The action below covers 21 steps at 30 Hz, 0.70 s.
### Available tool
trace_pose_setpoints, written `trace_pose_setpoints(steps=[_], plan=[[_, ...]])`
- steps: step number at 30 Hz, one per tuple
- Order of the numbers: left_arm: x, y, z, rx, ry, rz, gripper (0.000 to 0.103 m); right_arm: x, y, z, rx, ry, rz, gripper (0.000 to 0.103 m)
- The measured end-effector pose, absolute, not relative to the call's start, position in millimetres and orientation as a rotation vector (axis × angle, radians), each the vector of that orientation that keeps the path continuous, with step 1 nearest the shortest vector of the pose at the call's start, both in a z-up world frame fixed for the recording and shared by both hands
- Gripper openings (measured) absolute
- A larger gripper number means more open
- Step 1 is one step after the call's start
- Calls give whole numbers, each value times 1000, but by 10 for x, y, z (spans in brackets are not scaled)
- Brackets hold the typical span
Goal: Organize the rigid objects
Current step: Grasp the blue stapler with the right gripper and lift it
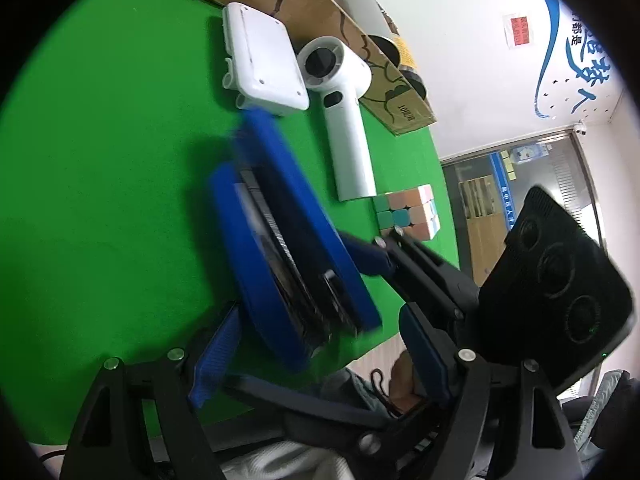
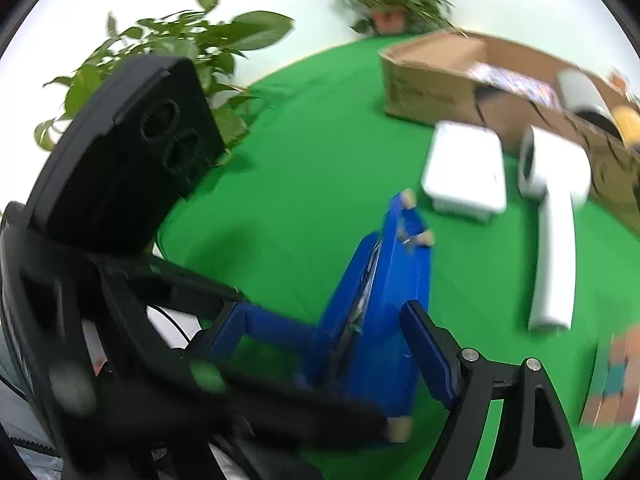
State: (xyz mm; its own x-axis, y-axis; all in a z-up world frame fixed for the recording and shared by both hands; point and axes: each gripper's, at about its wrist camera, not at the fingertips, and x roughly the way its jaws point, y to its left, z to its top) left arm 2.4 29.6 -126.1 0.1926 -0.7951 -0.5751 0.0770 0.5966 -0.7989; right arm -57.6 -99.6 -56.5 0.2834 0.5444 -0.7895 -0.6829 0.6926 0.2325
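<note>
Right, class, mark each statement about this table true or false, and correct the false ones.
1. The table has a green cover. True.
2. The white hair dryer lies inside the cardboard box. False: it lies on the green cover, beside the box.
3. A pastel puzzle cube sits near the end of the dryer's handle. True.
4. The flat white device is stacked on the cube. False: it lies on the cover next to the dryer's head, away from the cube.
5. Leafy plants stand beyond the table's edge. True.
</note>
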Motion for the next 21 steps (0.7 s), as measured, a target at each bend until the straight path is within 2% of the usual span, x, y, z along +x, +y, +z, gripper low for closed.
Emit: trace_pose_setpoints(steps=[6, 14, 17, 18, 21], plan=[[63, 385, -1178, -765, 1132, -667, 78, -565, -1026, -531, -253, 927, 767, 75], [106, 384, -1174, -708, 1131, -590, 78, -848, -1058, -750, -515, 833, 707, 73], [115, 422, -1219, -706, 1140, -566, 78, -831, -1086, -794, -520, 841, 689, 62], [122, 425, -1232, -706, 1144, -555, 78, -779, -1107, -794, -504, 853, 675, 51], [122, 469, -1221, -708, 1143, -532, 78, -712, -1150, -796, -444, 881, 698, 49]])
